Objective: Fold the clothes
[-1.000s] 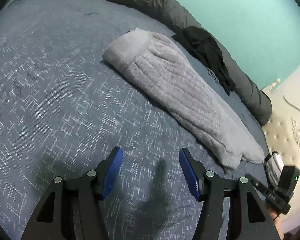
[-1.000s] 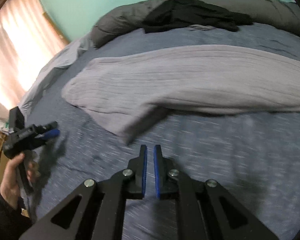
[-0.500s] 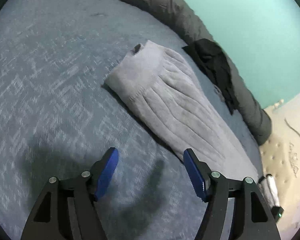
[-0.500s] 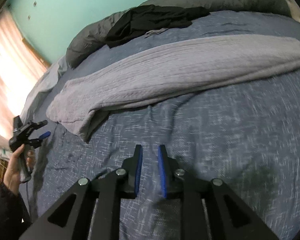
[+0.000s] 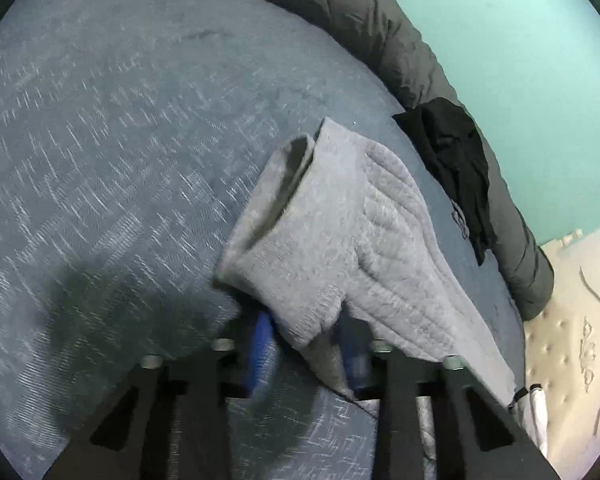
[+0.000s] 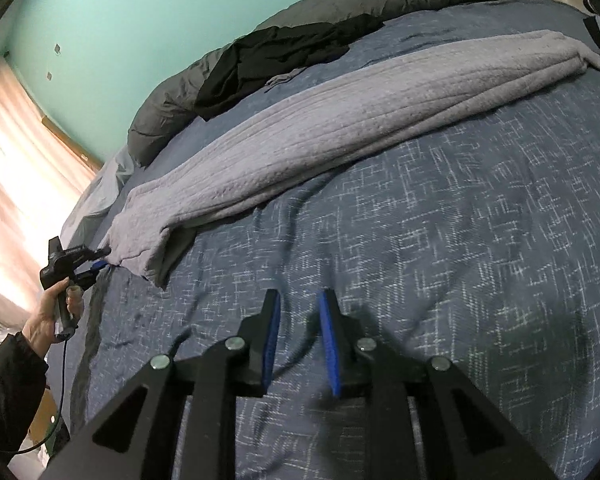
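Note:
A long grey ribbed garment (image 5: 360,240) lies stretched across the blue bedspread (image 5: 120,160). Its cuffed end is raised and bunched between the blue pads of my left gripper (image 5: 306,344), whose jaws are closing on the cloth. In the right wrist view the same garment (image 6: 360,120) runs from upper right to lower left, and the left gripper (image 6: 88,262) sits at its near end, held by a hand (image 6: 48,316). My right gripper (image 6: 300,320) hovers over bare bedspread (image 6: 480,240), short of the garment's long edge. Its jaws are opening slightly, with nothing between them.
A rolled dark grey duvet (image 5: 380,28) lines the far side of the bed against the teal wall, with a black garment (image 5: 456,160) draped on it. A cream tufted headboard (image 5: 572,320) stands at the right. In the right wrist view a bright curtained window (image 6: 12,160) is at the left.
My left gripper moved up to the garment's cuffed end and closed around it, lifting the cloth. My right gripper slid away from the garment's end along the bedspread and its jaws parted a little.

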`<action>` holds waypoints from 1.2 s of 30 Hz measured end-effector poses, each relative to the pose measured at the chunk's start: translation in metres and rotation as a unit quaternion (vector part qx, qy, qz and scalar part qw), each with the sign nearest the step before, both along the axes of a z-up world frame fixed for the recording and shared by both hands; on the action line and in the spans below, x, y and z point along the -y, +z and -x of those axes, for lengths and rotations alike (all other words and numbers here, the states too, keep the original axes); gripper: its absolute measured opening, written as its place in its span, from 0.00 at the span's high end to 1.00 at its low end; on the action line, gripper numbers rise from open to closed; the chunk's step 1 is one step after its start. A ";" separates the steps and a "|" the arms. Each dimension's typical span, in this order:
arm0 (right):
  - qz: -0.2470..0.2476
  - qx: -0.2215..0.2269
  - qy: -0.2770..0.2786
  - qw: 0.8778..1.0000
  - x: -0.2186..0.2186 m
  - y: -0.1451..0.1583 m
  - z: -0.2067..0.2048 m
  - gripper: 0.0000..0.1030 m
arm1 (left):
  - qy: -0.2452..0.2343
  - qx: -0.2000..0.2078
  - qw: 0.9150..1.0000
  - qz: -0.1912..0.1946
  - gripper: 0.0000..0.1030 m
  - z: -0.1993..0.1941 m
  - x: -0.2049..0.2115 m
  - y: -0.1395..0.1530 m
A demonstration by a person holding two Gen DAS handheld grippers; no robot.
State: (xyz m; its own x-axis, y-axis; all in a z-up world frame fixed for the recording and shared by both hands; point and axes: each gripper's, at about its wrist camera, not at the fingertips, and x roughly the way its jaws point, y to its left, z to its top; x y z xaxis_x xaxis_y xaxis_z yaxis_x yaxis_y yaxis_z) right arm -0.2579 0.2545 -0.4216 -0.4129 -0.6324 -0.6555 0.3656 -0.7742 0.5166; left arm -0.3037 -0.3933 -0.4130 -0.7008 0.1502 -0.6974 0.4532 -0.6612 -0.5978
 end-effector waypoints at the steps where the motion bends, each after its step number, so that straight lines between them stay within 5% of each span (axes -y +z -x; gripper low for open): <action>1: 0.002 0.000 -0.001 1.000 -0.001 -0.001 0.000 0.81 | 0.001 -0.002 1.000 0.005 0.82 -0.004 0.003 0.003; 9: 0.022 0.006 -0.009 1.000 -0.016 -0.005 0.002 0.80 | 0.005 0.014 1.000 0.014 0.82 -0.020 0.006 0.003; 12: 0.012 0.006 -0.014 1.000 -0.026 0.002 0.010 0.80 | 0.004 0.021 0.999 0.029 0.72 -0.017 -0.001 0.006; 14: 0.005 0.006 -0.024 1.000 -0.040 0.009 0.024 0.74 | 0.004 0.029 0.998 0.052 0.69 -0.020 -0.007 0.012; 16: -0.003 0.008 -0.038 0.999 -0.057 0.017 0.041 0.55 | 0.002 0.027 0.997 0.074 0.65 -0.027 -0.016 0.022; 19: -0.011 0.012 -0.072 0.997 -0.091 0.027 0.077 0.55 | 0.000 0.021 0.996 0.091 0.56 -0.043 -0.031 0.030; 26: -0.046 0.037 -0.179 0.982 -0.169 0.042 0.165 0.45 | -0.027 0.009 0.993 0.113 0.56 -0.067 -0.084 0.026; 33: -0.057 0.044 -0.247 0.966 -0.206 0.039 0.219 0.39 | -0.055 0.004 0.992 0.113 0.56 -0.057 -0.127 0.009; 36: -0.059 0.041 -0.263 0.962 -0.217 0.034 0.236 0.29 | -0.071 -0.001 0.990 0.120 0.56 -0.053 -0.139 0.008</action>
State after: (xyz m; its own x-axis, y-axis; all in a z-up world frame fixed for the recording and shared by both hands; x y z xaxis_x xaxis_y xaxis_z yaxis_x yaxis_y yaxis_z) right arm -0.4943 0.4719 -0.3875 -0.5988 -0.2689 -0.7544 -0.1312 -0.8963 0.4237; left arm -0.2507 -0.2544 -0.4047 -0.6864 0.0770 -0.7231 0.3447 -0.8411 -0.4168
